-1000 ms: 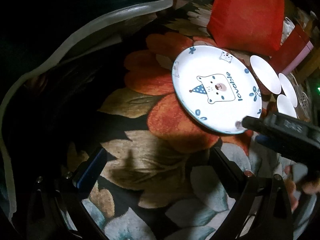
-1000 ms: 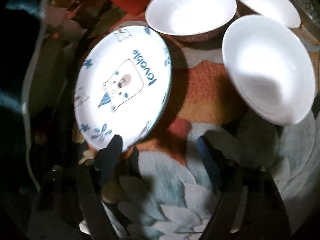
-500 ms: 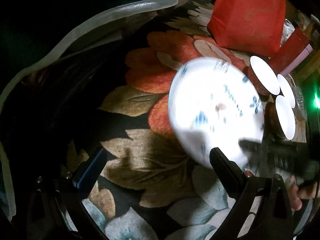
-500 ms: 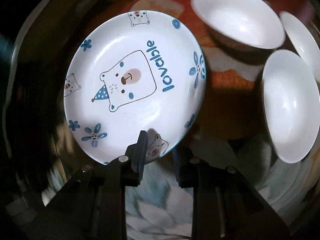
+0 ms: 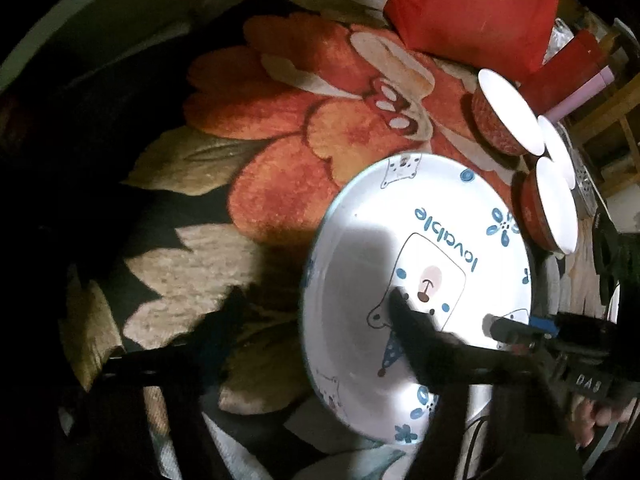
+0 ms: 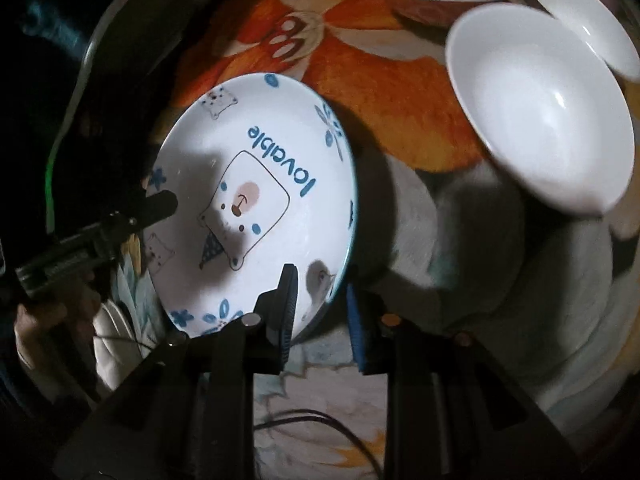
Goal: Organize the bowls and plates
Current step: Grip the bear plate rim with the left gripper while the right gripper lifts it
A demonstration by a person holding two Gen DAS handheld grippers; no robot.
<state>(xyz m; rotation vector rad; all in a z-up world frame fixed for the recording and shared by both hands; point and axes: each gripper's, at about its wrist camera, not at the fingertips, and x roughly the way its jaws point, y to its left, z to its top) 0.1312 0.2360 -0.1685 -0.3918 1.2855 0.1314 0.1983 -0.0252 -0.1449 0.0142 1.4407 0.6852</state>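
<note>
A white plate with a blue bear drawing and the word "lovable" (image 6: 256, 208) is lifted and tilted above the flowered cloth. My right gripper (image 6: 320, 304) is shut on its near rim, one finger on top and one below. The plate fills the lower right of the left wrist view (image 5: 420, 280). My left gripper (image 5: 280, 340) is open, with its right finger (image 5: 404, 320) over the plate's face. In the right wrist view the left gripper's finger (image 6: 156, 208) reaches the plate's left rim. Three red bowls with white insides (image 6: 540, 128) stand to the right, and also show in the left wrist view (image 5: 548, 208).
A flowered cloth (image 5: 280, 160) covers the table. A red bag (image 5: 472, 12) and a red box (image 5: 560, 68) stand at the far side behind the bowls. The table's pale edge (image 5: 80, 28) curves along the left.
My right gripper closed on the plate's rim, lifted it off the cloth and brought it toward my left gripper. The left gripper's finger now overlaps the plate.
</note>
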